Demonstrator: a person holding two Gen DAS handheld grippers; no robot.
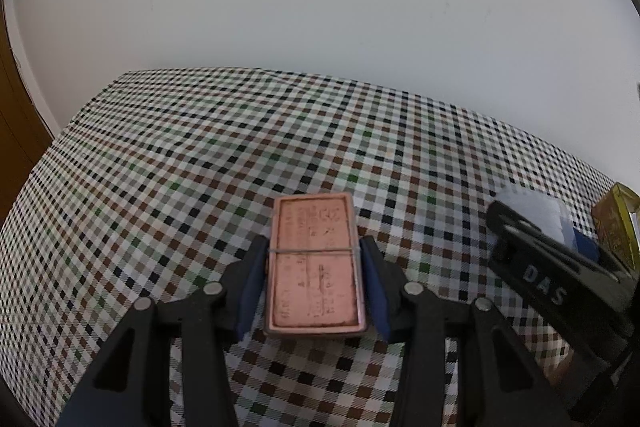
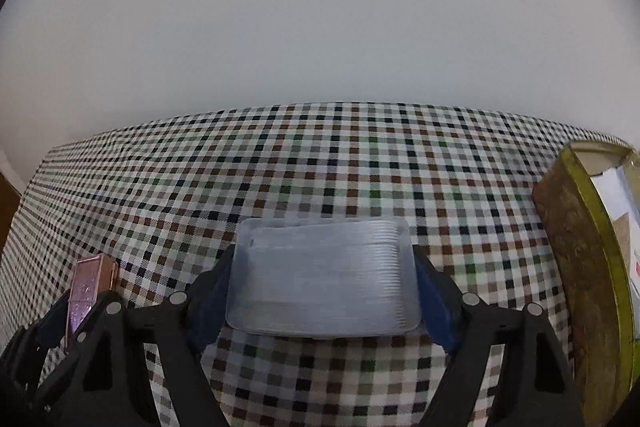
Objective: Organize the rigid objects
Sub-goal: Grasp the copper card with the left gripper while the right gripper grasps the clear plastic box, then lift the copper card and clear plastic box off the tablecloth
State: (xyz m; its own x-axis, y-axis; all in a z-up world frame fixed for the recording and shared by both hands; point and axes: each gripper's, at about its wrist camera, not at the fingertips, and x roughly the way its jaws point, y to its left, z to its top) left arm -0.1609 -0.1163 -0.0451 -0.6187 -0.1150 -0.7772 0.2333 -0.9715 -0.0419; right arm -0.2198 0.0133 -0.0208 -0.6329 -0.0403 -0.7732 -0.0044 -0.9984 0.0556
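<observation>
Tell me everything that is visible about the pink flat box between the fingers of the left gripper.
The pink box is a flat rectangle with a coppery, metallic-looking face, a raised rim and faint embossed markings too worn to read. A thin line crosses its middle, perhaps a seam. It lies between the blue pads of the left gripper, which clamp its long sides, above the checkered tablecloth. In the right wrist view it shows edge-on.

Two flat cases and an open tin on checked cloth

A copper-pink rectangular metal case [image 1: 314, 267] with embossed markings and a seam across its middle lies flat, lengthwise between blue pads. A translucent ribbed plastic box [image 2: 324, 277] lies flat, its long side crosswise. An open yellow-green tin [image 2: 580, 247] stands at the right edge.
</observation>
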